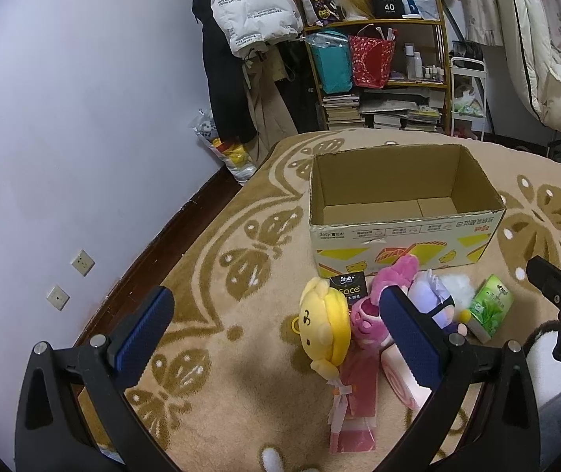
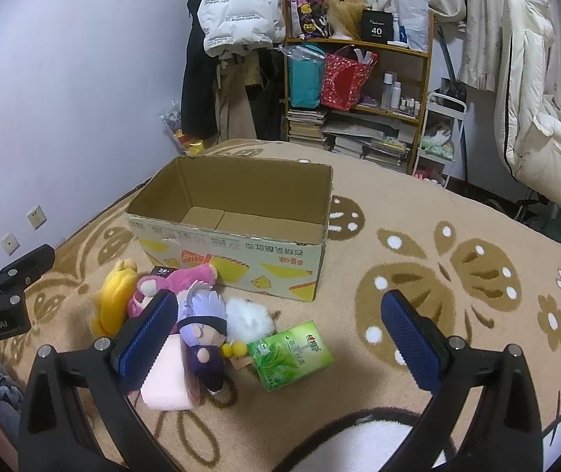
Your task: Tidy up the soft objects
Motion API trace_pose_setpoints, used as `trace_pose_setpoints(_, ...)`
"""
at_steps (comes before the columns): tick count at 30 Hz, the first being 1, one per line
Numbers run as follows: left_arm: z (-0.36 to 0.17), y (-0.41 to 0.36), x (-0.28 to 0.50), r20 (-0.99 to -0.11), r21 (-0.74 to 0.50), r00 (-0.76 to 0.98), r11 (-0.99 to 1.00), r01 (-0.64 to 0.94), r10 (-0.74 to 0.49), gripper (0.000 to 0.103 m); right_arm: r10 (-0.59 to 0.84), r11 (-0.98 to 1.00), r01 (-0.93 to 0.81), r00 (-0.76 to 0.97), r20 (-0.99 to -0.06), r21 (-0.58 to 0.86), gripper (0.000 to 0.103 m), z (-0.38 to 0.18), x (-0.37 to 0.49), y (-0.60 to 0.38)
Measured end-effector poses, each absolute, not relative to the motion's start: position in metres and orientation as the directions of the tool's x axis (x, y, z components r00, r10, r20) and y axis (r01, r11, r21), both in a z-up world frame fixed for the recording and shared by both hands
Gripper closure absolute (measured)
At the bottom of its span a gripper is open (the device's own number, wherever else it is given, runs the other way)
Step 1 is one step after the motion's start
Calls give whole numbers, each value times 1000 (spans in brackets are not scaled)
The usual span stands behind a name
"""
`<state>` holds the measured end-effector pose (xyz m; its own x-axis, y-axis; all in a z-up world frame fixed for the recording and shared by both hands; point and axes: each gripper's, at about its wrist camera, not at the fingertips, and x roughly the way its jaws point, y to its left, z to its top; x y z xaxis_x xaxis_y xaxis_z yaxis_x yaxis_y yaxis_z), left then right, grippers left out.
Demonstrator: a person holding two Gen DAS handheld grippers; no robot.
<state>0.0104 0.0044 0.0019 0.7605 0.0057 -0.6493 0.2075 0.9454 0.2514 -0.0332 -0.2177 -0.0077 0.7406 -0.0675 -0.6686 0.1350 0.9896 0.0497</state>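
Left gripper (image 1: 276, 338) jaws apart, right gripper (image 2: 280, 332) jaws apart; plush toys (image 2: 201, 326) touching empty cardboard box (image 2: 241, 251)

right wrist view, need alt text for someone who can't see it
An open right claw hovers above a patterned tan blanket, where soft toys lie heaped in front of an empty cardboard box: a yellow plush, a pink plush, a purple-haired doll and a white fluffy ball. A green tissue pack lies beside them.
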Motion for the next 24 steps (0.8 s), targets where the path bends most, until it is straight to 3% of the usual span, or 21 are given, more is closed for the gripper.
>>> trace_pose_setpoints(24,0,5,11,-653,264,757,942,207,16,0,-51,988,135,738,-673,73,0,-12,-34,-220)
